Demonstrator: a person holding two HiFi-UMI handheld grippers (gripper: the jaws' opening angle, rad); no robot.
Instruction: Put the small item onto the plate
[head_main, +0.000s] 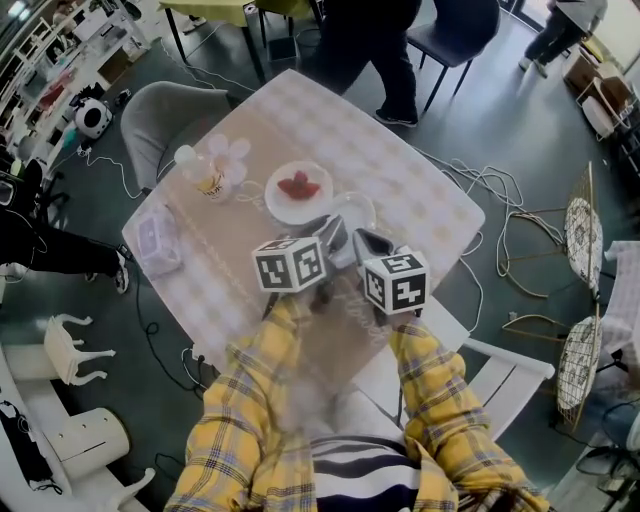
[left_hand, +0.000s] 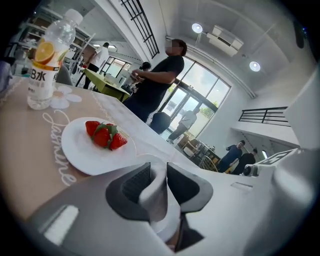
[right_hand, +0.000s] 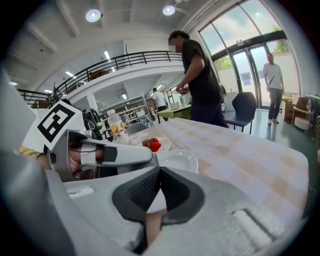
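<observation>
By the table's (head_main: 430, 200) near edge, the right gripper (right_hand: 159, 173) hangs with its jaw tips pressed together. Just beside it, the left gripper (left_hand: 158, 172) is clamped on the rim of an empty white dish (right_hand: 176, 161). Beyond that dish, toward the table's middle, the strawberries (left_hand: 105, 135) lie together on the white plate (left_hand: 80, 152). A clear bottle with an orange label (left_hand: 47, 60) stands upright farther off, near the table's left edge.
</observation>
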